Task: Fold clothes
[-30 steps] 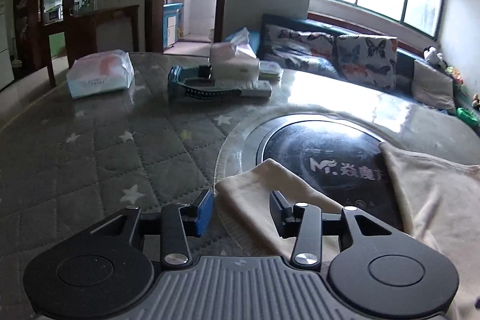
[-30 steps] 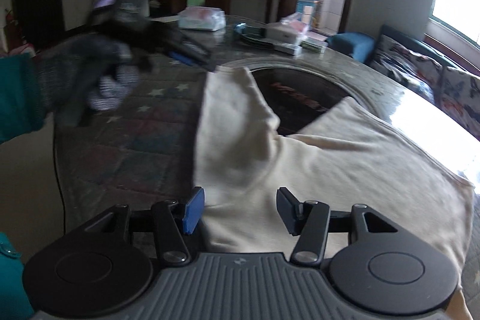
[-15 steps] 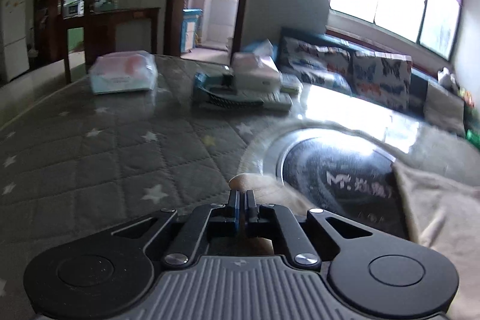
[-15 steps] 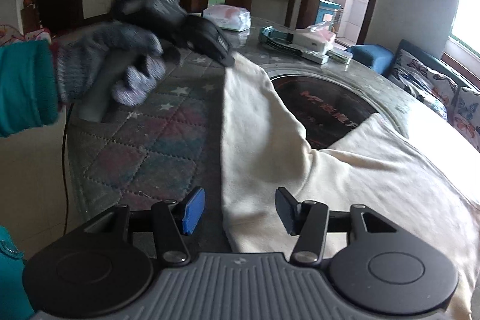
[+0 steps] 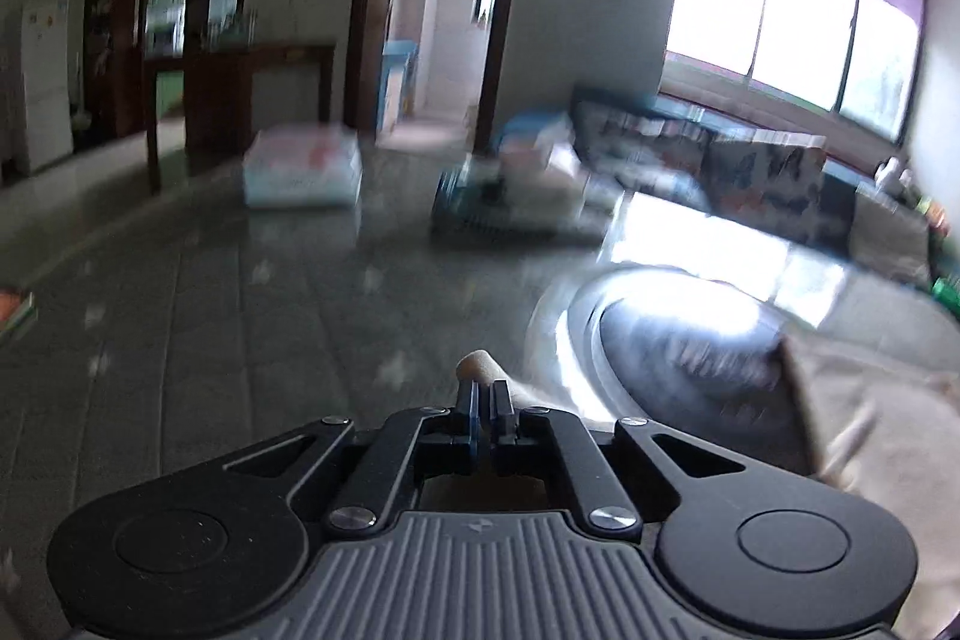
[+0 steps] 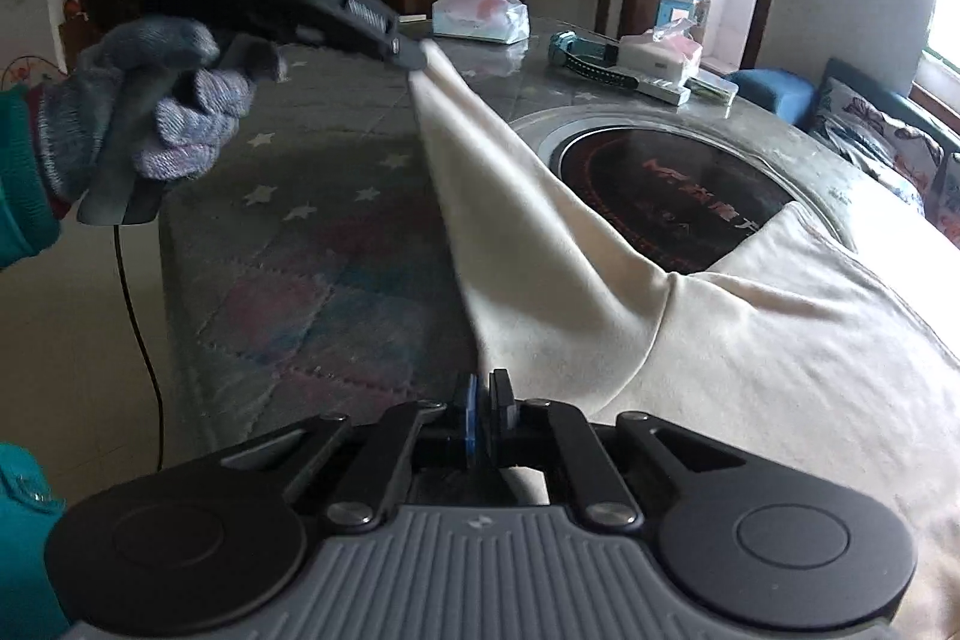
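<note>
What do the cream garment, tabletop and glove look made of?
Cream garment: soft matte knit, likely cotton; drapes in smooth folds between left tool and right tool. Tabletop: quilted star-print cover, apparently under a clear glossy sheet that mirrors window glare. Glove: heathered grey knit yarn.

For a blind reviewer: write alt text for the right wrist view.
Both grippers pinch one cream garment: the right gripper shut on its near edge, the left gripper, in a gloved hand, lifting its sleeve end above a star-patterned table.
</note>
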The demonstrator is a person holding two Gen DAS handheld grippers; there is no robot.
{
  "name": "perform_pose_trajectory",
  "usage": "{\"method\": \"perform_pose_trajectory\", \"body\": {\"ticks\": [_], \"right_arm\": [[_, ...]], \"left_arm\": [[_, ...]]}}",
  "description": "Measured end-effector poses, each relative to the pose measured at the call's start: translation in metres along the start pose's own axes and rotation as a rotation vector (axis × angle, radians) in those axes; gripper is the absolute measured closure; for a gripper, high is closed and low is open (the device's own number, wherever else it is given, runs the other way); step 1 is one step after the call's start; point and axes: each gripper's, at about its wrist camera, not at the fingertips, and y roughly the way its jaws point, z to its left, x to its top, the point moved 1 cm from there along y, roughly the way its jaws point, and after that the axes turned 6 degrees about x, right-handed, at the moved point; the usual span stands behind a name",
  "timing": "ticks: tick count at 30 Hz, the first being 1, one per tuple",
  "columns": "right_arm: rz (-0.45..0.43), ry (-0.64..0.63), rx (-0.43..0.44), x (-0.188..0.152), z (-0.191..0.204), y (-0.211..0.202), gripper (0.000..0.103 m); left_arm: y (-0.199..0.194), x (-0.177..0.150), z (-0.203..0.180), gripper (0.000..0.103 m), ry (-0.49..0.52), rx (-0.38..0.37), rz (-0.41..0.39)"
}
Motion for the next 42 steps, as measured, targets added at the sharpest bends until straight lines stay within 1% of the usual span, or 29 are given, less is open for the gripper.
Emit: {"method": "perform_pose_trajectory", "body": {"ticks": [1,4,5,6,7,8,9,11,12,13,15,16,17,19,21,24,28,31,33,36,40,42], "right_arm": [[0.001,-0.001,0.005,0.000,0.001,-0.001,0.098],[-0.018,0.022,0.040,0.002,-0.001,-0.009,0.089],[-0.028,0.027,0.043,0.003,-0.002,-0.013,0.086],[-0.040,0.032,0.036,0.004,-0.004,-0.017,0.083],[-0.051,0.040,0.023,0.004,-0.006,-0.022,0.072],[-0.062,0.049,0.005,0.003,-0.009,-0.027,0.063],[-0.074,0.061,-0.013,0.002,-0.012,-0.033,0.061],[-0.088,0.087,-0.047,-0.001,-0.020,-0.041,0.054],[-0.094,0.103,-0.066,-0.002,-0.024,-0.045,0.051],[-0.094,0.127,-0.091,-0.006,-0.030,-0.048,0.046],[-0.093,0.176,-0.139,-0.014,-0.043,-0.055,0.042],[-0.085,0.197,-0.158,-0.018,-0.048,-0.056,0.039],[-0.078,0.218,-0.175,-0.022,-0.054,-0.057,0.035],[-0.066,0.249,-0.200,-0.031,-0.062,-0.058,0.034],[-0.059,0.277,-0.208,-0.040,-0.070,-0.060,0.032],[-0.058,0.310,-0.207,-0.050,-0.078,-0.062,0.029],[-0.061,0.324,-0.195,-0.057,-0.082,-0.062,0.027],[-0.054,0.325,-0.188,-0.059,-0.083,-0.058,0.024],[-0.047,0.324,-0.185,-0.060,-0.083,-0.056,0.023],[-0.045,0.317,-0.181,-0.060,-0.083,-0.055,0.021],[-0.044,0.316,-0.179,-0.061,-0.084,-0.052,0.019],[-0.047,0.314,-0.179,-0.062,-0.084,-0.052,0.018]], "left_arm": [[0.003,-0.003,0.001,0.095,0.004,0.015,0.017],[0.006,-0.007,0.003,0.093,0.008,0.053,0.047],[0.005,-0.005,0.002,0.088,0.005,0.049,0.046],[0.003,-0.004,0.001,0.079,0.005,0.042,0.042],[0.000,-0.004,-0.001,0.075,0.009,0.034,0.033],[-0.003,-0.003,-0.007,0.064,0.017,0.016,0.025],[-0.006,-0.001,-0.013,0.055,0.026,-0.008,0.017],[-0.011,0.001,-0.030,0.052,0.051,-0.062,0.007],[-0.012,0.002,-0.041,0.048,0.069,-0.097,0.006],[-0.012,0.003,-0.052,0.047,0.088,-0.133,0.006],[-0.009,0.004,-0.075,0.041,0.111,-0.190,0.023],[-0.007,0.004,-0.087,0.039,0.122,-0.218,0.034],[-0.004,0.005,-0.099,0.035,0.140,-0.229,0.038],[0.002,0.006,-0.123,0.031,0.184,-0.234,0.040],[0.010,0.009,-0.144,0.025,0.231,-0.230,0.038],[0.023,0.010,-0.173,0.023,0.300,-0.219,0.036],[0.048,0.010,-0.196,0.022,0.367,-0.225,0.079],[0.065,0.008,-0.206,0.022,0.408,-0.204,0.118],[0.074,0.006,-0.209,0.021,0.434,-0.198,0.129],[0.080,0.007,-0.213,0.020,0.466,-0.159,0.087],[0.088,0.011,-0.215,0.019,0.470,-0.123,0.068],[0.092,0.013,-0.215,0.014,0.461,-0.113,0.070]]}}
